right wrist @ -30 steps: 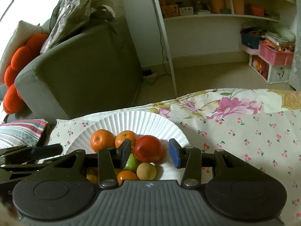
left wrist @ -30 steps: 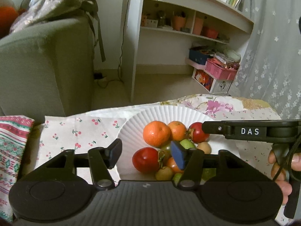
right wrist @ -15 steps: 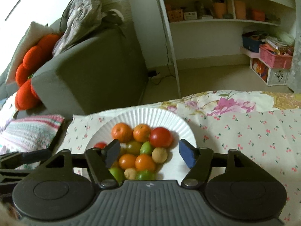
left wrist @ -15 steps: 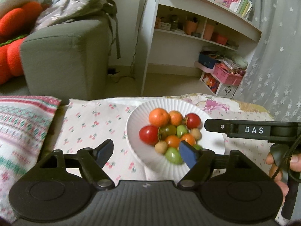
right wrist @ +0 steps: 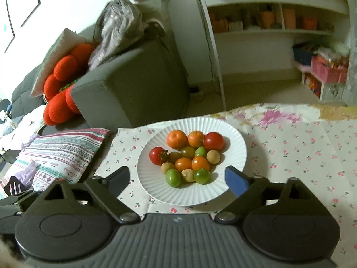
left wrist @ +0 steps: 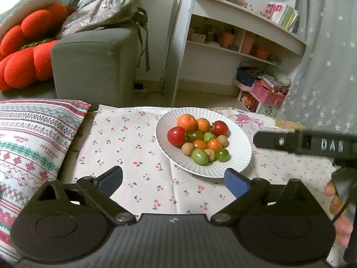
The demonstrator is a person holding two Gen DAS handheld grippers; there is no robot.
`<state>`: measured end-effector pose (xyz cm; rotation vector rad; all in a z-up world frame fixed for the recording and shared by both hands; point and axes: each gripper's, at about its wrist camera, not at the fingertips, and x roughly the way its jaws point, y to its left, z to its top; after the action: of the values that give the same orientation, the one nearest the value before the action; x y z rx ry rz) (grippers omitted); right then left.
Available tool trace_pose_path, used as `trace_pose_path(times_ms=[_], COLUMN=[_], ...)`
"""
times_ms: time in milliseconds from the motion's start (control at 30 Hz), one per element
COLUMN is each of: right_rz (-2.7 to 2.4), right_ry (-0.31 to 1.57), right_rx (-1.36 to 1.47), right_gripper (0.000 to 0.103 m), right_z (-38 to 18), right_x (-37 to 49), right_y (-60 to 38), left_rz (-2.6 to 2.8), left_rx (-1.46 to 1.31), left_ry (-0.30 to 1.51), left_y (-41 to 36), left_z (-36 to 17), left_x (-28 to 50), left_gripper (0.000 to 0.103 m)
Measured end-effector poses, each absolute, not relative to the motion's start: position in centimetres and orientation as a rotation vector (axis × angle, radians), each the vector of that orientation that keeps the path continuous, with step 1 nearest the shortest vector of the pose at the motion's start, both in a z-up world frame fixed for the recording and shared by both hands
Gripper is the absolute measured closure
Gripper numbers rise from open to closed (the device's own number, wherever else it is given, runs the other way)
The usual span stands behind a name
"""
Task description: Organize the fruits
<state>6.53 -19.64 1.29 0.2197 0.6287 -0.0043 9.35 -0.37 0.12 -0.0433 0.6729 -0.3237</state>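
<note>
Both grippers wide open w/ nothing held: left gripper (left wrist: 174,179) over the cherry-print cloth (left wrist: 133,147), right gripper (right wrist: 177,176) just short of the white fluted plate (right wrist: 234,134). All fruit sits heaped on that plate: mandarins (right wrist: 177,139) at the back, red tomatoes (right wrist: 213,141), green tomatoes (right wrist: 173,177), small tan longan-like ones (right wrist: 213,156) mixed in. Likely light, round, smooth, so prone to roll; tomatoes soft, bruise easy. Best grip across the widest part, gentle squeeze, taking outer pieces first so the pile doesn't scatter.
</note>
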Motion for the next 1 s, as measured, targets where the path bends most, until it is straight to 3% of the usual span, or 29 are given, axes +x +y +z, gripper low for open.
trace_pose_path(times_ms=[167, 1000], right_rz=[-0.059, -0.108], right_ry=[0.621, 0.591], right_rx=[0.199, 0.105], right_gripper=[0.001, 0.000], right_z=[0.6, 0.2], right_x=[4.4, 1.0], right_y=[-19.4, -18.2], left_rz=[-0.310, -0.240], left_rx=[-0.018, -0.017], left_ry=[0.674, 0.692], left_y=[-0.8, -1.3], left_z=[0.0, 0.1], left_x=[8.3, 7.0], left_gripper=[0.007, 0.007])
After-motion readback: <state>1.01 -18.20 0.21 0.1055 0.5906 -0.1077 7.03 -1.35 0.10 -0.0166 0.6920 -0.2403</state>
